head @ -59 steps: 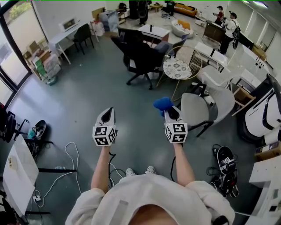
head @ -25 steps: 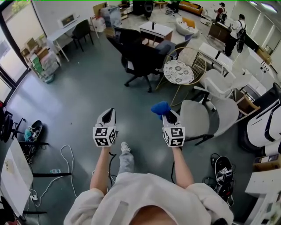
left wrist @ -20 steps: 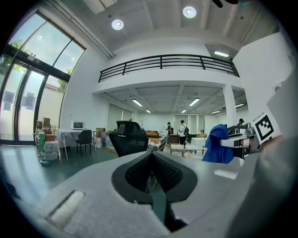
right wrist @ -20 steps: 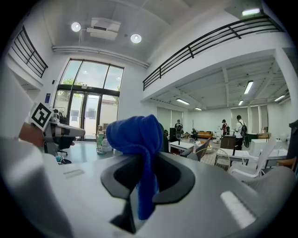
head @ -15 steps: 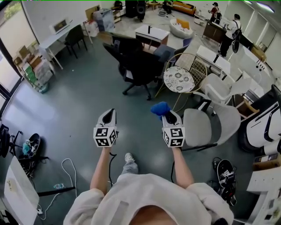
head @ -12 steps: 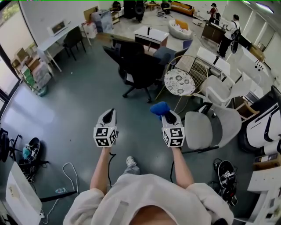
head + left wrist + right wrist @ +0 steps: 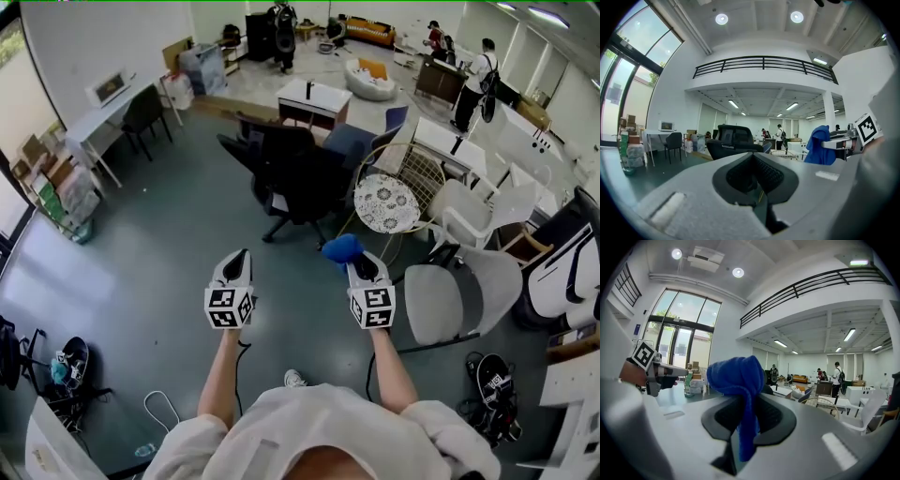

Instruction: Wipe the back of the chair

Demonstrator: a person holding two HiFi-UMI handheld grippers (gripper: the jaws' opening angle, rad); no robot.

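Open office, grey floor (image 7: 141,244), desks along walls, people at far end. I hold both grippers over bare floor. Black office chair (image 7: 300,178) ahead, well apart from both; wire chair (image 7: 398,183) and grey chair (image 7: 459,300) off to right. Left gripper (image 7: 238,258): its own view shows jaws together, nothing between. Right gripper (image 7: 357,262) pinches blue cloth (image 7: 341,248); its view shows cloth draped down between jaws, head view only bunch on top. Mezzanine railing (image 7: 764,61) appears in gripper views alone.
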